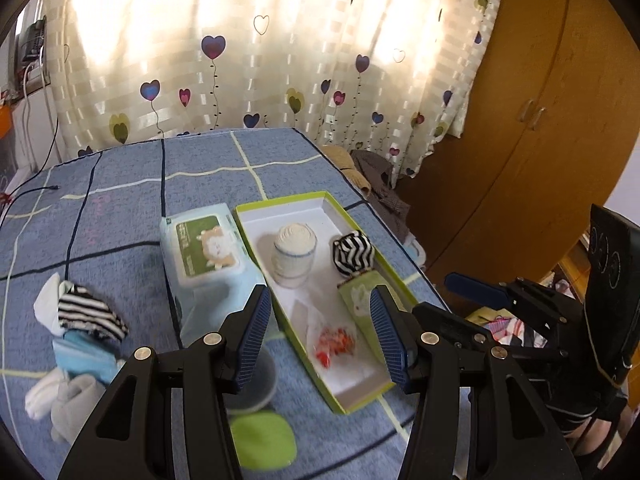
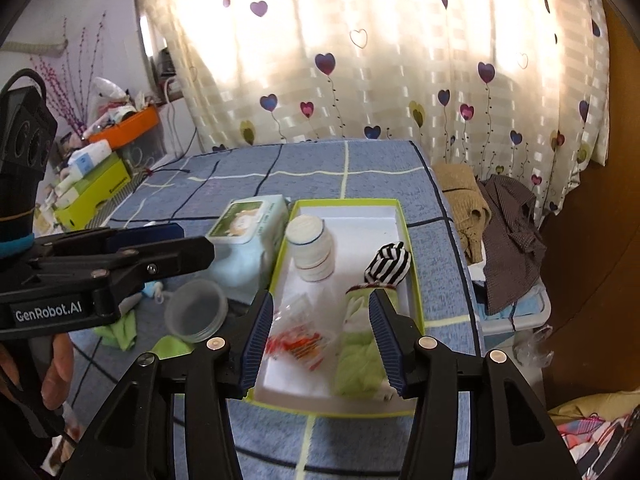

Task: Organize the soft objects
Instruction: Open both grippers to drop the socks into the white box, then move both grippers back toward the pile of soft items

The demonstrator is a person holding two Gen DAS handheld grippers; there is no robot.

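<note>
On the blue checked bed cover point(image 1: 120, 208), from the left: a sock pile point(image 1: 80, 320), a wipes pack point(image 1: 204, 252), a clear cup point(image 2: 196, 312). The green-rimmed box point(image 2: 404, 240) holds rolled socks: white point(image 2: 312, 248), striped point(image 2: 390, 264), green point(image 2: 360, 344). Both the left gripper point(image 1: 320, 328) and the right gripper point(image 2: 320, 332) are released, empty. Behind hangs a heart curtain point(image 1: 260, 40).

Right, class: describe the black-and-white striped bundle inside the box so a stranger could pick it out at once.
Find the blue checked bedspread and, on it, the shallow white box with a lime-green rim. Inside, along the side nearer the wooden wardrobe, the striped bundle sits just beyond a pale green folded cloth. Its bold zebra stripes distinguish it from the cream roll beside it.
</note>
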